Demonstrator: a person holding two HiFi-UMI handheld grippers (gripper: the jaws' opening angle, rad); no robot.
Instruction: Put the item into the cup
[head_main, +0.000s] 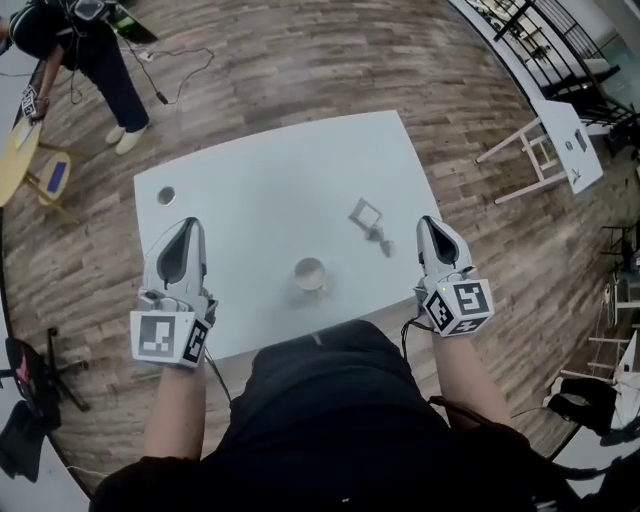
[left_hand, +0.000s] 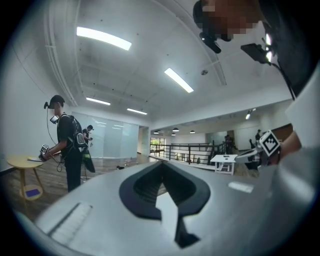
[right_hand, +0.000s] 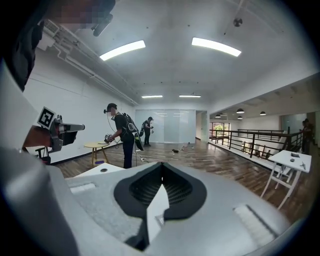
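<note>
Item (head_main: 368, 222): on the white table (head_main: 260, 160), at 9 o'clock from the right gripper (head_main: 430, 222), near it but not touching. From the left gripper (head_main: 190, 224), at 3 o'clock and well apart. Cup (head_main: 310, 273) at 7 o'clock from the item, close by, standing upright between the two grippers and nearer the table's near edge.

Both grippers with jaws pressed together tip to tip, as read in each gripper view. Nothing gripped, nothing between the pads.

Item: a thin square outline with a small dark lump just beside it at 5 o'clock. Too small and soft-edged to tell the material, or whether the two bits are joined. Cup: pale, round, mouth up. Table: smooth, matte, with rounded corners and a small round disc (head_main: 166, 195) near the far left corner. Grippers: light grey shells tapering to a point, black ribbed recesses behind the tips, black-and-white marker cubes at the rear. Floor (head_main: 300, 60): wood planks.

Table's near edge partly covered by the person's dark clothing. Another person (head_main: 85, 50) at 11 o'clock, cut off by the frame's top.
</note>
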